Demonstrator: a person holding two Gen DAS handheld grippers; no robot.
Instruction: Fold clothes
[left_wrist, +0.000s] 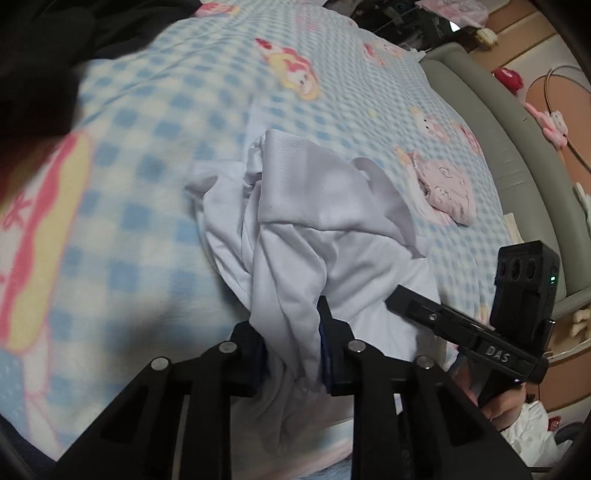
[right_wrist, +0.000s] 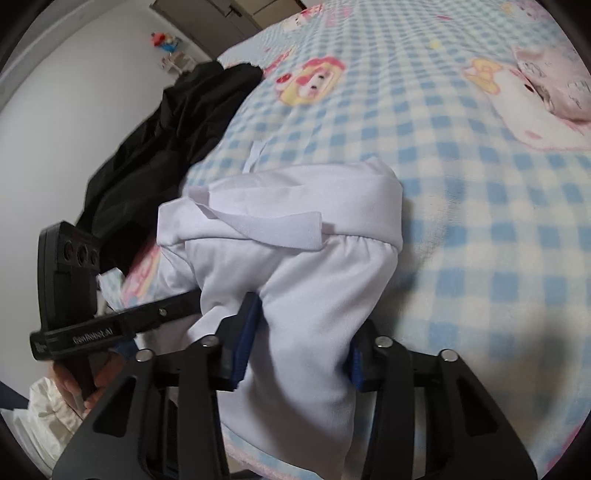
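Both jaws are clamped on cloth: my left gripper (left_wrist: 291, 350) pinches a gathered rope of the white garment (left_wrist: 314, 221), and my right gripper (right_wrist: 295, 339) bites a thicker bunch of the same garment (right_wrist: 295, 229).

From the left wrist the white garment lies rumpled on the checked blanket (left_wrist: 147, 147) of the bed, running from the jaws at 6 o'clock up toward the centre, with a turned-over band across its far end. The right gripper's body shows at 4 o'clock, a hand (left_wrist: 506, 406) on its grip. A small pink garment (left_wrist: 447, 192) lies at 2 o'clock, apart from the white one, and a black garment (right_wrist: 166, 140) sits at 10 o'clock in the right wrist view.

I judge that this is a two-handed hold partway through shaping the white piece. Motion blur makes it hard to say whether the cloth is being lifted or laid down, and I cannot tell which edges I hold. The next move calls for keeping both grips firm and evenly spaced so the fabric opens flat on the bed instead of staying bunched.
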